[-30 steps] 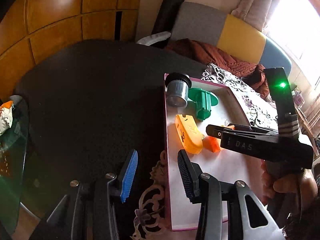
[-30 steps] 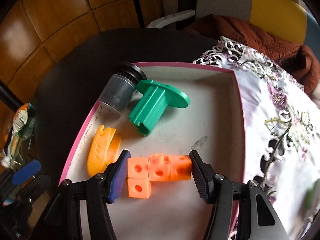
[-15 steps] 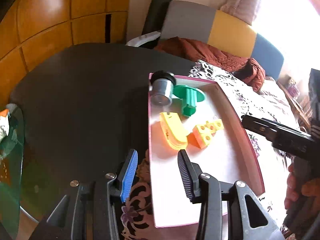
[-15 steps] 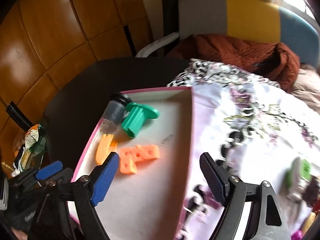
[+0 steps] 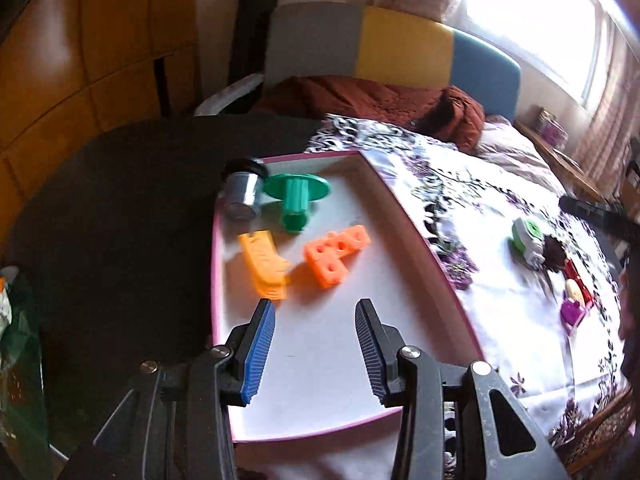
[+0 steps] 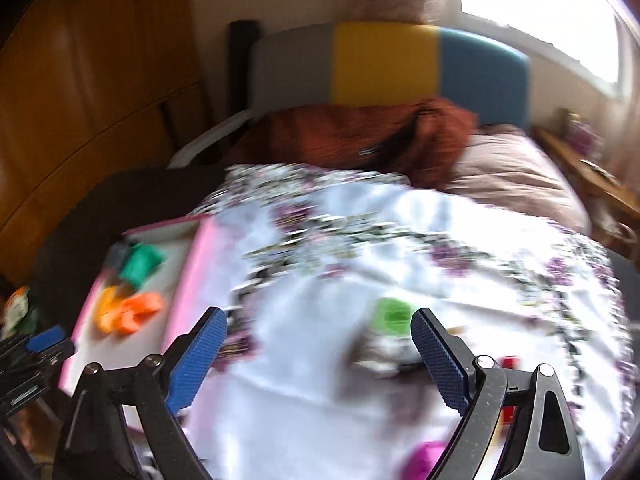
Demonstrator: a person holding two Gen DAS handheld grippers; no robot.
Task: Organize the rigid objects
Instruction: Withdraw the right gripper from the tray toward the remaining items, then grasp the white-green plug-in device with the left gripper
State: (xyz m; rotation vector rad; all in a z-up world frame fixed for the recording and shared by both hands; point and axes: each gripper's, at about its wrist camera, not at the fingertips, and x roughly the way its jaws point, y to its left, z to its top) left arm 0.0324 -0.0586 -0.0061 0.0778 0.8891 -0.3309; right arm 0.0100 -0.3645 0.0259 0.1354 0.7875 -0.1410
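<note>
A white tray with a pink rim (image 5: 416,236) holds an orange block piece (image 5: 334,250), a yellow-orange flat part (image 5: 264,266), a green spool (image 5: 296,196) and a grey cylinder (image 5: 240,194). My left gripper (image 5: 316,340) is open and empty over the tray's near half. My right gripper (image 6: 318,350) is wide open and empty above the flowered cloth (image 6: 440,248), with a green and white object (image 6: 390,314) just beyond its fingers. That object (image 5: 526,236) also shows in the left wrist view, beside a red item (image 5: 576,276) and a purple piece (image 5: 572,312). The right wrist view is blurred.
The tray sits half on a dark round table (image 5: 120,208), half on the cloth (image 5: 480,208). A brown blanket (image 5: 380,96) and a grey, yellow and blue headboard (image 5: 400,48) lie behind. A wooden wall (image 5: 80,60) is at left.
My right gripper let go of the orange blocks, opened wide and swung right from the tray to over the cloth. My left gripper shifted right, from the tray's left rim to over the tray.
</note>
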